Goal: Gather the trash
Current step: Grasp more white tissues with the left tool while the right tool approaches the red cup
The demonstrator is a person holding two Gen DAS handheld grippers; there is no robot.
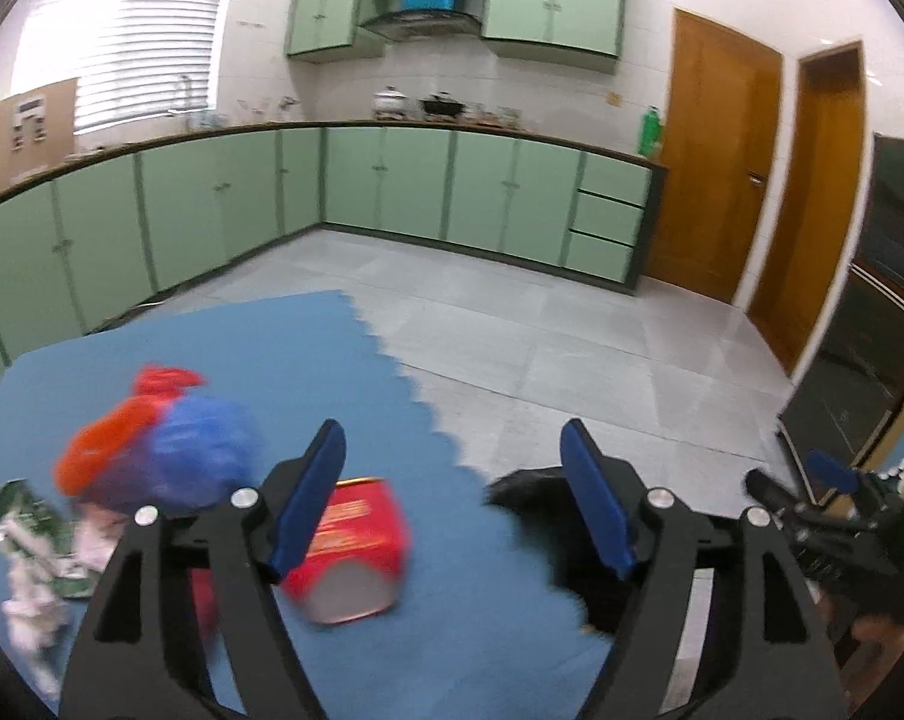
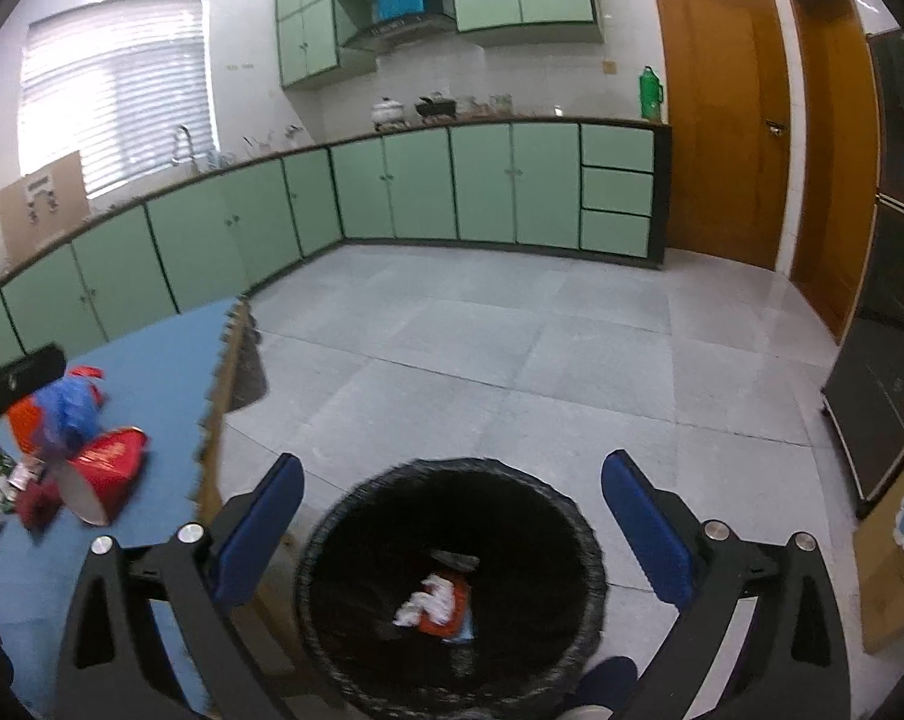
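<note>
Where the blue mat's (image 1: pixel 272 360) jagged edge meets bare floor (image 2: pixel 481 360), both tools, left (image 1: pixel 452 504) and right (image 2: pixel 452 528), spread and empty.

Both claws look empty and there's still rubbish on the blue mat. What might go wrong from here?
1. The red carton lies tipped beside the left claw; its pads may skid it away rather than pinch it.
2. The red and blue bags and crumpled paper are bunched together, so one grab may drag the others.
3. The black bin stands off the mat's edge; drops may miss.
</note>
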